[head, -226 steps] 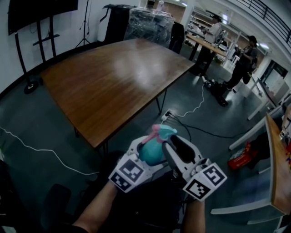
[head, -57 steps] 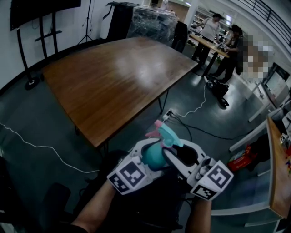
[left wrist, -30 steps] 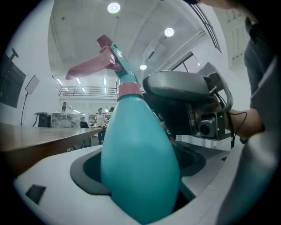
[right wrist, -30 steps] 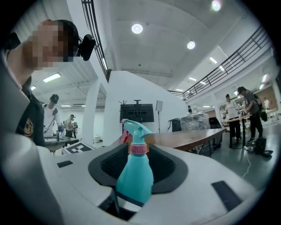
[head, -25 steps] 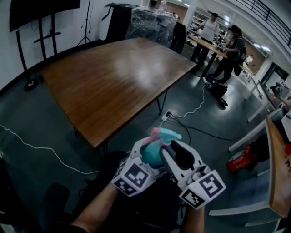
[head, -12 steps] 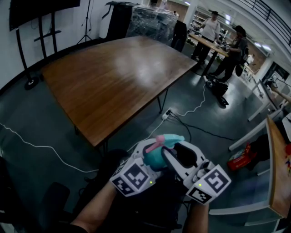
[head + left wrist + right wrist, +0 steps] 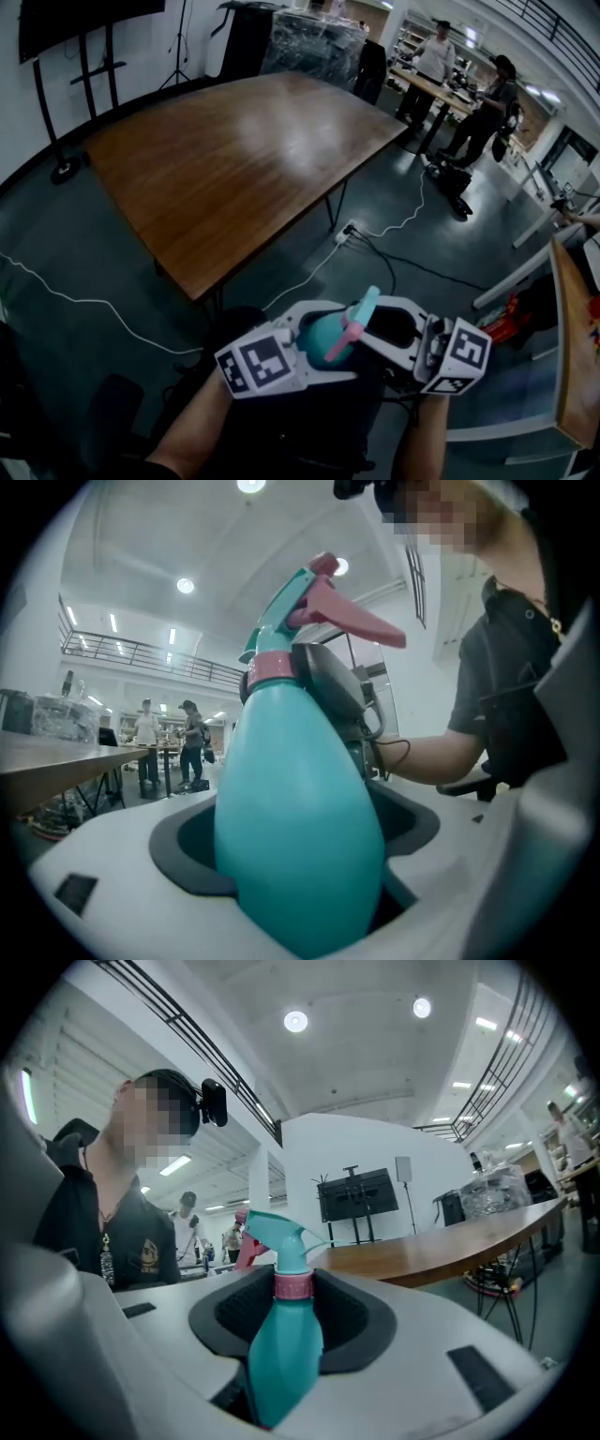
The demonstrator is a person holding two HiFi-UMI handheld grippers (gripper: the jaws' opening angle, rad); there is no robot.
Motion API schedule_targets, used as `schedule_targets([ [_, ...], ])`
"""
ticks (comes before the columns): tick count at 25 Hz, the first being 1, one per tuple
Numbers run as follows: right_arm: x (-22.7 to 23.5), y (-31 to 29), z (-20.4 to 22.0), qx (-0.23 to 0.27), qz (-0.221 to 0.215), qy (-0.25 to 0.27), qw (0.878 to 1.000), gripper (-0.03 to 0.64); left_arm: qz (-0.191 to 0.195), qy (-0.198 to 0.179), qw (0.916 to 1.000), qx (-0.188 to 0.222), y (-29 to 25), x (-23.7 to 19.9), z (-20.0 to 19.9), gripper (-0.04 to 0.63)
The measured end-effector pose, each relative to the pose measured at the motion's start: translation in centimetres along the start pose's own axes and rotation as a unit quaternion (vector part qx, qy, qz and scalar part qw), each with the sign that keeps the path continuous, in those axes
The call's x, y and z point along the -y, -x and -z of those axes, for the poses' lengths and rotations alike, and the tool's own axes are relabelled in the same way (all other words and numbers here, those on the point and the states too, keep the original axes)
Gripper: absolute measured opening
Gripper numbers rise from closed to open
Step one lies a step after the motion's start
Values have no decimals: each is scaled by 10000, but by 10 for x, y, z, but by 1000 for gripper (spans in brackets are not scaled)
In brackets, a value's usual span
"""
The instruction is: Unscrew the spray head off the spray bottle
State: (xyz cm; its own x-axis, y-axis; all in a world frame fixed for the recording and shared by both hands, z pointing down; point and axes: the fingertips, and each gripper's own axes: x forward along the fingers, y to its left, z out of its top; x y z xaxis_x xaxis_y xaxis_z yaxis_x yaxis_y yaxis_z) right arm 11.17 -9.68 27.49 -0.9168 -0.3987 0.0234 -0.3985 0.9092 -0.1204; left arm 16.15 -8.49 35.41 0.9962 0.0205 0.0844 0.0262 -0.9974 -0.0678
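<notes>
- Jaws of the left gripper point(image 7: 295, 846) are clamped on the body of the teal teardrop-shaped plastic spray bottle point(image 7: 295, 808). The body fills the space between the dark pads.
- Jaws of the right gripper point(image 7: 295, 1314) stand wide and are closing. The pink ribbed collar point(image 7: 292, 1285) at the bottle neck sits between them, with a gap showing on each side.
- The teal spray head with pink trigger point(image 7: 272, 1232) is seated on the collar, not yet removed.
- In the head view, both grippers meet low in front of the person. The bottle is held in the air, tilted, above the grey floor point(image 7: 56, 253).
- The left marker cube point(image 7: 255, 366) and the right marker cube point(image 7: 467, 354) flank the bottle.
- Beyond the grippers stands a large brown wooden table point(image 7: 234, 141). A white cable point(image 7: 84, 305) lies on the floor near its front edge.
- Farthest away, two standing persons point(image 7: 436, 47) are at a long bench.
</notes>
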Motion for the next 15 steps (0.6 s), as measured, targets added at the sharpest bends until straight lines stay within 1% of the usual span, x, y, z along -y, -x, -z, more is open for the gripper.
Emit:
schedule_targets([
  [3,-8,3,0,49,-450,-40,9990,144,269,-32,9996,26,2,10,-1,426],
  [5,-11,4,-1,88,-620,-42,9980,143,404,-26,9992,57,2,15,-2,426],
  [11,-12,8,-4,296,-734,-95,9968,141,499,-5,9987,72,2,18,-1,426],
  [15,-7,14,-13,513,-680,-144,9963,141,481,29,9988,102,1,15,-3,426],
])
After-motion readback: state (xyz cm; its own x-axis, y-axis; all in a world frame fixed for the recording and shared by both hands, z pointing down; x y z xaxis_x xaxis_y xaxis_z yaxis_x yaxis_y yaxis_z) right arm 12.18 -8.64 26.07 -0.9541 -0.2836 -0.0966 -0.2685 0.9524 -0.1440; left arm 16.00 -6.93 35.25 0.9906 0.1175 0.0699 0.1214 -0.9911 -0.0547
